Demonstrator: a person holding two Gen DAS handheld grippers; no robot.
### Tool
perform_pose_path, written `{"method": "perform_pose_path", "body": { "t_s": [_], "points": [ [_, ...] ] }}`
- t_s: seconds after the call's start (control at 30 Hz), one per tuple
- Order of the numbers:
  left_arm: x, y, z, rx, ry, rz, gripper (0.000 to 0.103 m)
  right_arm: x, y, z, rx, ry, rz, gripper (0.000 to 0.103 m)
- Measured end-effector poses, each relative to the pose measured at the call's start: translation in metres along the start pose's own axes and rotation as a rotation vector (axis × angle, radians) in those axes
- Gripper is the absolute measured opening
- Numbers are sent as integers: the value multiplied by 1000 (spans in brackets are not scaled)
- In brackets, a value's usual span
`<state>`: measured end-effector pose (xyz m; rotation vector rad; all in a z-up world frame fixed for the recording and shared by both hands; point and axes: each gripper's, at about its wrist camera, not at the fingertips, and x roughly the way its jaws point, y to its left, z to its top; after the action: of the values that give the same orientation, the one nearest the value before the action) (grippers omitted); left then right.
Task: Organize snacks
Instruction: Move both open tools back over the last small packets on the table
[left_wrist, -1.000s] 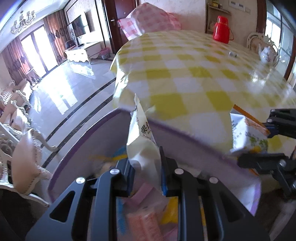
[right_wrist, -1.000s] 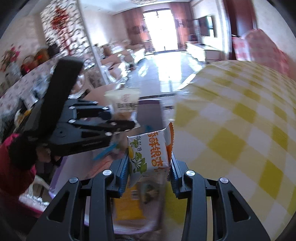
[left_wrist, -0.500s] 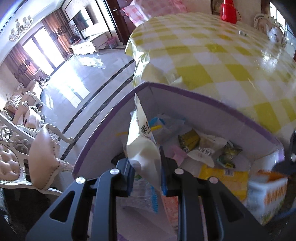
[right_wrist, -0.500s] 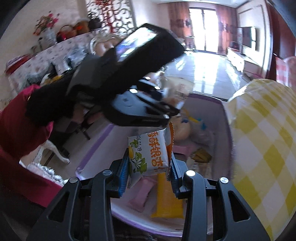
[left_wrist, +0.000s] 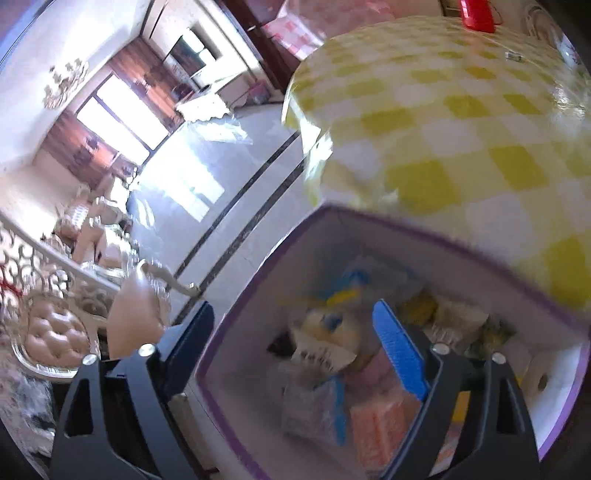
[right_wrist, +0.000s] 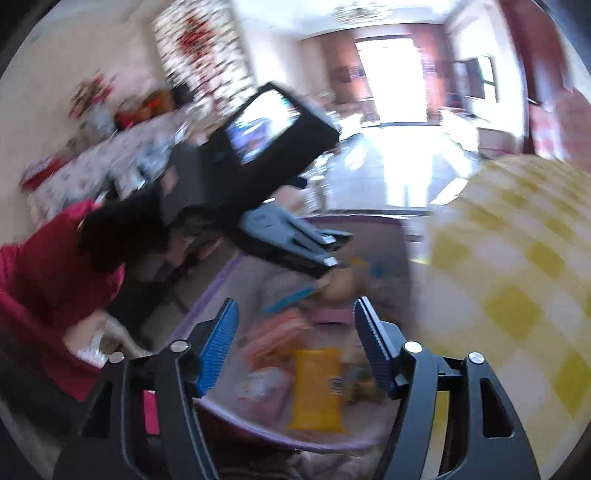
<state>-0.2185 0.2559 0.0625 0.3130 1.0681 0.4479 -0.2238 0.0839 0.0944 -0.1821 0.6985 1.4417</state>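
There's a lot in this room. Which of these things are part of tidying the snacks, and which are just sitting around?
Part of the job:
- purple-edged box
- snack packets inside it, like the yellow packet
- left gripper and right gripper, both open above the box, jaws just opened, nothing between them

Just lying about:
- checked table
- red flask
- padded chair

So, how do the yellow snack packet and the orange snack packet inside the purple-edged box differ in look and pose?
In the right wrist view, the yellow snack packet is plain bright yellow and lies nearest the camera, lengthwise toward it. The orange snack packet is paler orange, lies further left and deeper in, and is slanted. The blur hides any print on either. Both lie loose inside the purple-edged box, with no hand-held gripper touching them.
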Motion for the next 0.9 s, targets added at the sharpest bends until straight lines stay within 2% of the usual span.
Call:
{"method": "perform_pose_path", "body": {
  "t_s": [0.13,0.23,0.27,0.33,0.43,0.5,0.63,0.7,0.8,0.87,0.9],
  "points": [
    [3,-41,45,82,-35,-16,92,-32,-52,-6,124,-69,-103,73],
    [6,-87,86,158,-73,-50,94,-66,-95,-14,214,-126,-253,79],
    [7,-107,103,181,-94,-73,94,-80,-114,-17,244,-144,-327,81],
    [7,-137,129,199,-132,-130,95,-104,-148,-23,311,-173,-441,88],
    [12,-193,178,192,-186,-303,96,-134,-200,-33,421,-175,-559,88],
    [19,-219,205,168,-209,-392,96,-161,-236,-43,500,-198,-648,88],
    [36,-264,269,28,-239,-554,96,-196,-301,-59,635,-208,-794,88],
    [48,-280,303,-111,-246,-630,96,-205,-330,-65,686,-200,-848,88],
    [59,-287,330,-290,-292,-655,96,-214,-372,-74,744,-206,-898,88],
    [72,-286,344,-420,-318,-648,97,-217,-398,-72,719,-218,-940,82],
    [82,-284,347,-481,-300,-650,97,-219,-412,-70,702,-214,-964,78]
  ]
}}
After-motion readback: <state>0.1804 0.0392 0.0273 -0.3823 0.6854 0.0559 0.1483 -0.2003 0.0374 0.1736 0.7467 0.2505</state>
